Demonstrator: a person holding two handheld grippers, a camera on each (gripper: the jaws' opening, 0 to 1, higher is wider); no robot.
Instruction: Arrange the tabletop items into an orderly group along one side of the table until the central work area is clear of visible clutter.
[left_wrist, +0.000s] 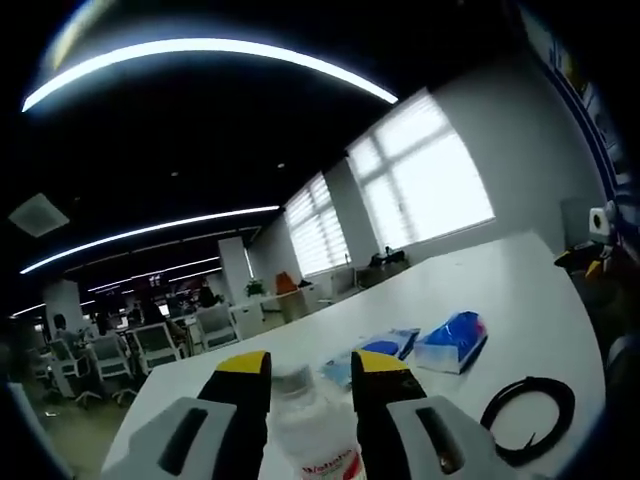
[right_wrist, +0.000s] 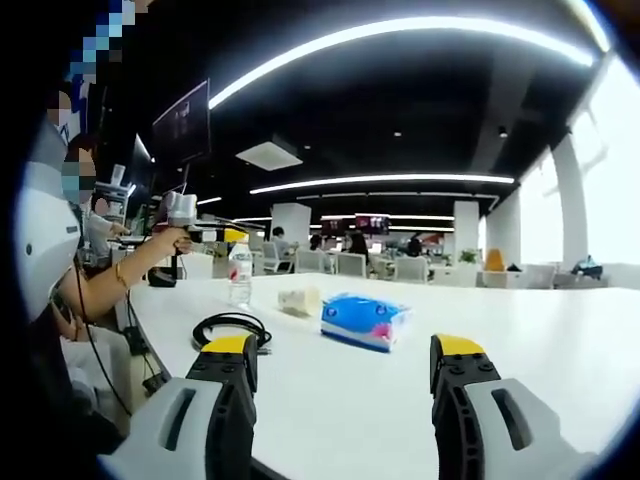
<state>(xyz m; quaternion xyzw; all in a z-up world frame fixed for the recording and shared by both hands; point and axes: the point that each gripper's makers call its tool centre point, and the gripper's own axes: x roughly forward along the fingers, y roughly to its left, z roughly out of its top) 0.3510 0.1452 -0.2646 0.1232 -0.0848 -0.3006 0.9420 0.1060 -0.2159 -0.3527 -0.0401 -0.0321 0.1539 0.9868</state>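
A clear plastic bottle with a red-printed label (left_wrist: 318, 440) is clasped between the left tongs (left_wrist: 310, 385), raised over the white worktop (left_wrist: 500, 290). The right tongs (right_wrist: 343, 365) are spread, unladen. A blue tissue pack (right_wrist: 362, 320) and coiled black cable (right_wrist: 230, 328) are lying on the worktop.

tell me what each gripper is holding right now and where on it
The left gripper is shut on the water bottle, its jaws clamping the upper body just below the cap. The right gripper is open and holds nothing.
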